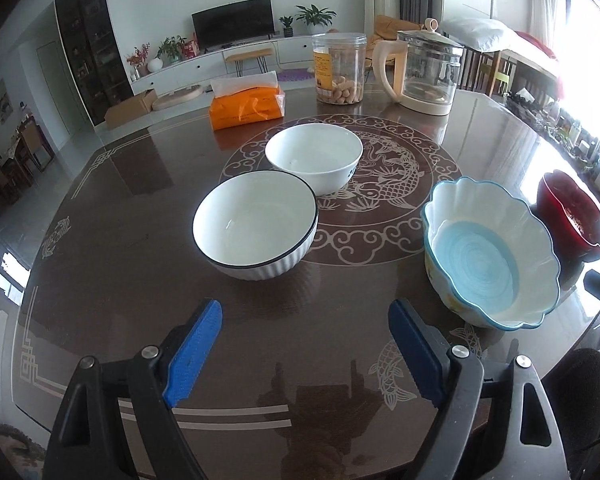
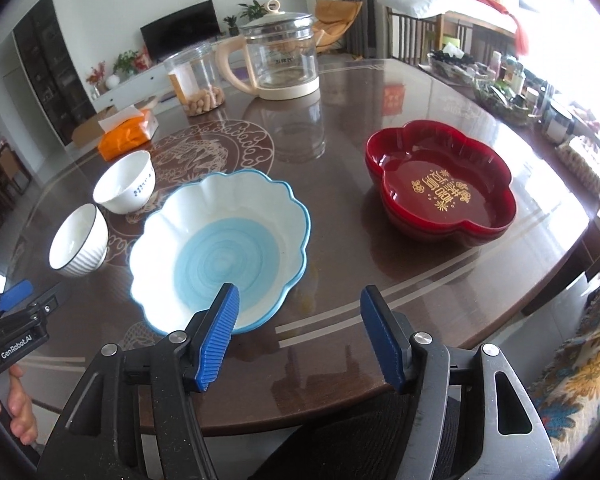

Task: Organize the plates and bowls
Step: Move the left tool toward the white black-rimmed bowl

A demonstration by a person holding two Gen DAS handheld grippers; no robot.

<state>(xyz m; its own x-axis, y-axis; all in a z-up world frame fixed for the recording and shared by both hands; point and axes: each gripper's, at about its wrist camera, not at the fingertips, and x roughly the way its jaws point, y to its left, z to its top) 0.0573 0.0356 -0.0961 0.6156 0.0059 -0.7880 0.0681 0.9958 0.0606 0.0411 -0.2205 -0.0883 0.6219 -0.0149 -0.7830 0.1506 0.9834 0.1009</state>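
A dark-rimmed ribbed white bowl point(image 1: 256, 224) point(image 2: 78, 240) sits on the brown table point(image 1: 112, 264), with a plain white bowl point(image 1: 314, 158) point(image 2: 124, 182) just behind it. A scalloped blue-and-white bowl point(image 1: 490, 252) point(image 2: 220, 248) stands to their right. A red flower-shaped dish point(image 2: 440, 182) point(image 1: 572, 216) with gold lettering lies further right. My left gripper point(image 1: 304, 350) is open and empty, near the table's front edge before the ribbed bowl. My right gripper point(image 2: 300, 336) is open and empty, just right of the scalloped bowl's near rim.
At the back of the table stand an orange tissue pack point(image 1: 246, 106), a clear jar of peanuts point(image 1: 339, 68) and a glass kettle point(image 1: 426, 72). A floral cushion point(image 2: 580, 380) lies at the right beside the table edge.
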